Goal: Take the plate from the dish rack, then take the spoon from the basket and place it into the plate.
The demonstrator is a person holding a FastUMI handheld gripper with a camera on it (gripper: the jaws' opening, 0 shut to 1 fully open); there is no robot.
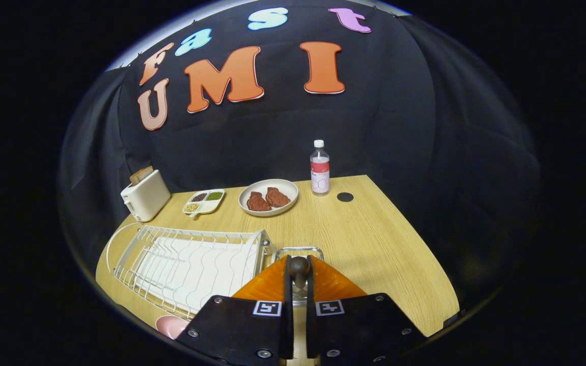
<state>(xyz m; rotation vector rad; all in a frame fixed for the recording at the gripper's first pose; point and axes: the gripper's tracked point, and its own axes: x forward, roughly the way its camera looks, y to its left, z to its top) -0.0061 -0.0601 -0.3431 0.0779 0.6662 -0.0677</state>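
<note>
The gripper (299, 277) has its fingers clamped on the spoon (299, 266), its dark handle end upright between them, lifted above the wire basket (299, 250), likely for carrying. The pink plate (170, 325) lies beside the fingers, by the white dish rack (191, 267).

The tool (299, 272) is closed on the dark rounded end of a spoon (299, 265), held above the wire basket (299, 250) beside the white dish rack (191, 264). A pink plate (170, 325) lies on the bench (374, 244) near the rack. Beyond stand a toaster (145, 195), a divided dish (204, 201), a plate of meat (268, 197) and a bottle (319, 170).
</note>
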